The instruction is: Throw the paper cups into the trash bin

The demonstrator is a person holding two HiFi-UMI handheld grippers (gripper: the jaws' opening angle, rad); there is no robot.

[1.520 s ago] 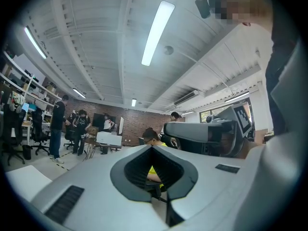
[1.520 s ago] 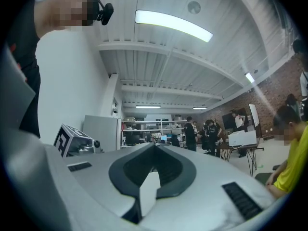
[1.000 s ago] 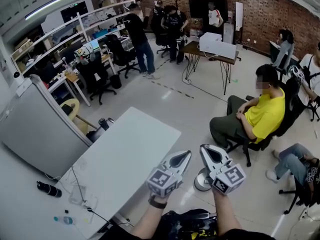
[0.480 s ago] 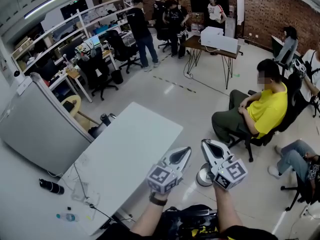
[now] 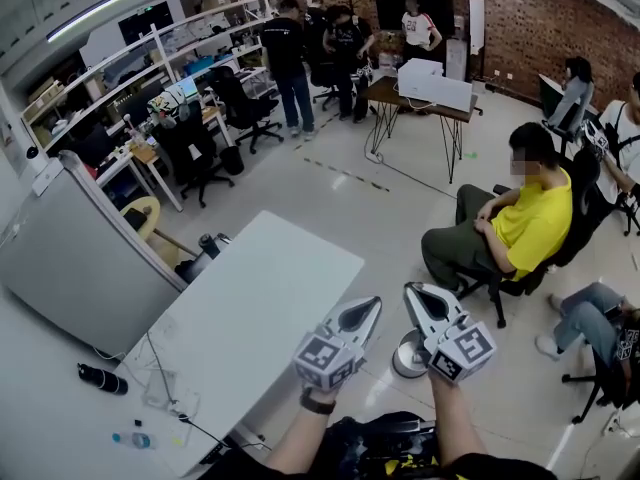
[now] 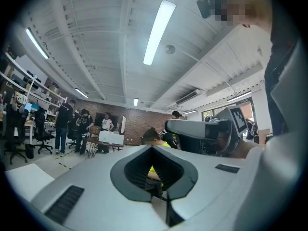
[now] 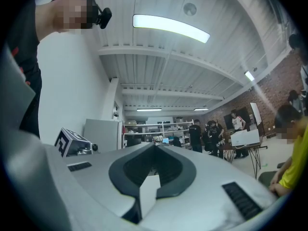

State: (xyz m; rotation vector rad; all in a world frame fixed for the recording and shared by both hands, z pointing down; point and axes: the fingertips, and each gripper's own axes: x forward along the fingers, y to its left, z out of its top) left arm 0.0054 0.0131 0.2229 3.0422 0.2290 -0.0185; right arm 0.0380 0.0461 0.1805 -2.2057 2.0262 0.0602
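Note:
No paper cup shows in any view. In the head view my left gripper [image 5: 371, 307] and right gripper [image 5: 411, 294] are held side by side in front of me, level, past the near right corner of the white table [image 5: 250, 308]. Both pairs of jaws are closed together with nothing between them. The left gripper view [image 6: 153, 149] looks along shut jaws at the room, with the right gripper [image 6: 202, 133] beside it. The right gripper view [image 7: 155, 147] shows the same shut jaws. A round pale container [image 5: 406, 356] stands on the floor just below the grippers; whether it is the trash bin I cannot tell.
A seated person in a yellow shirt [image 5: 530, 230] is to the right on an office chair. A grey partition [image 5: 75, 258] stands left of the table. A black bottle [image 5: 103, 379] and a water bottle [image 5: 131, 440] lie at the near left. Several people stand at the far desks.
Both grippers keep their places. The people standing at the far end of the room have shifted a little.

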